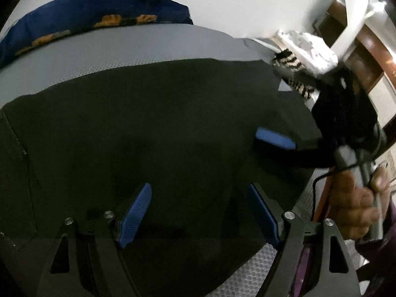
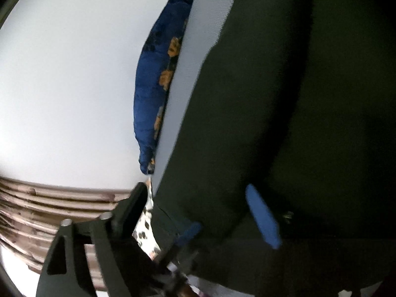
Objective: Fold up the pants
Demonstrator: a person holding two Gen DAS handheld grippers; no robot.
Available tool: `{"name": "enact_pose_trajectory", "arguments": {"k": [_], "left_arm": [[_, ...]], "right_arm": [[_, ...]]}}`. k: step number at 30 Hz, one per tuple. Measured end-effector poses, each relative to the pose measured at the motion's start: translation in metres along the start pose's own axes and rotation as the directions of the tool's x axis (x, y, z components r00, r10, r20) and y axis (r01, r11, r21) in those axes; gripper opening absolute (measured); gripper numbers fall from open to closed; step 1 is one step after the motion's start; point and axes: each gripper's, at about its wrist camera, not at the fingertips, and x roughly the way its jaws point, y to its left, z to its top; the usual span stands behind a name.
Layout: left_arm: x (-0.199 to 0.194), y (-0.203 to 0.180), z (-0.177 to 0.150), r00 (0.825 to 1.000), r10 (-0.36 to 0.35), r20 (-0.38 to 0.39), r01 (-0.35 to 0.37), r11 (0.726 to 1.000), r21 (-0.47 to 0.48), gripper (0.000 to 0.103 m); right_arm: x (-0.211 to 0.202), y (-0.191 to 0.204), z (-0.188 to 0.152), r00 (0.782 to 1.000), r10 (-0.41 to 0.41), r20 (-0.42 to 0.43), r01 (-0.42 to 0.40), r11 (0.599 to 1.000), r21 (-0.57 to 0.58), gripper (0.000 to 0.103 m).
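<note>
The dark pants (image 1: 148,128) lie flat directly beneath the left gripper (image 1: 198,212), fingers apart and empty, while the right gripper (image 2: 230,220), fingers apart around a fabric edge, works the pants' right side.

One pair of black pants (image 1: 153,123). One grey mesh mat (image 1: 138,47). One blue cushion with orange flowers (image 1: 81,17). One black-and-white striped cloth (image 1: 289,61). Two grippers: left gripper (image 1: 198,215), right gripper (image 2: 230,217). One hand (image 1: 356,205). One spotted fabric (image 2: 146,225).
</note>
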Motion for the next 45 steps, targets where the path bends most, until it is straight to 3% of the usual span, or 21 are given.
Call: {"name": "enact_pose_trajectory", "arguments": {"k": [3,6,9,13,17,21,25,28,33,37,40,43,45], "left_arm": [[0.003,-0.008,-0.003,0.999,0.045,-0.011,-0.044,0.997,0.07,0.08],[0.004,-0.01,-0.006,0.999,0.054,-0.004,-0.053,0.994,0.091,0.08],[0.003,-0.009,-0.007,0.999,0.054,-0.002,-0.054,0.994,0.095,0.08],[0.005,-0.012,-0.007,0.997,0.071,-0.006,-0.07,0.992,0.107,0.08],[0.005,-0.01,-0.007,0.998,0.062,0.003,-0.062,0.994,0.094,0.08],[0.004,-0.005,-0.003,1.0,0.023,0.004,-0.023,0.999,0.045,0.08],[0.004,-0.006,-0.002,1.0,0.023,0.008,-0.023,0.999,0.039,0.08],[0.004,-0.008,-0.005,0.999,0.034,0.014,-0.035,0.998,0.057,0.08],[0.004,-0.007,-0.008,0.999,0.04,0.017,-0.041,0.996,0.077,0.082],[0.005,-0.008,-0.008,0.999,0.042,0.016,-0.043,0.995,0.089,0.082],[0.004,-0.006,-0.008,0.999,0.036,0.021,-0.038,0.996,0.083,0.083],[0.006,-0.009,-0.01,0.999,0.042,0.019,-0.044,0.995,0.095,0.084],[0.006,-0.01,-0.01,0.999,0.047,0.017,-0.048,0.993,0.106,0.084]], "right_arm": [[-0.003,-0.002,0.005,0.991,0.084,0.107,-0.089,0.995,0.049,0.086],[-0.018,-0.004,0.019,0.963,0.162,0.216,-0.183,0.98,0.076,0.086],[-0.036,0.003,0.027,0.95,0.165,0.267,-0.18,0.983,0.033,0.086],[-0.04,-0.001,0.031,0.969,0.078,0.233,-0.096,0.993,0.068,0.09],[-0.026,-0.015,0.011,0.995,-0.029,0.094,0.016,0.99,0.137,0.093],[-0.002,-0.003,-0.001,0.992,-0.121,0.048,0.12,0.993,0.019,0.096],[0.028,0.006,0.002,0.991,-0.127,0.028,0.127,0.992,0.019,0.103],[0.039,0.005,-0.003,0.996,-0.085,0.025,0.083,0.995,0.06,0.103],[0.027,-0.006,0.005,0.984,0.062,0.169,-0.085,0.988,0.129,0.103],[-0.003,-0.012,0.018,0.952,0.107,0.287,-0.148,0.981,0.126,0.103],[-0.014,-0.021,0.02,0.933,0.177,0.313,-0.23,0.963,0.142,0.103],[-0.021,-0.022,0.023,0.923,0.198,0.329,-0.252,0.959,0.132,0.103],[-0.032,-0.013,0.027,0.91,0.168,0.378,-0.216,0.973,0.087,0.103]]}}
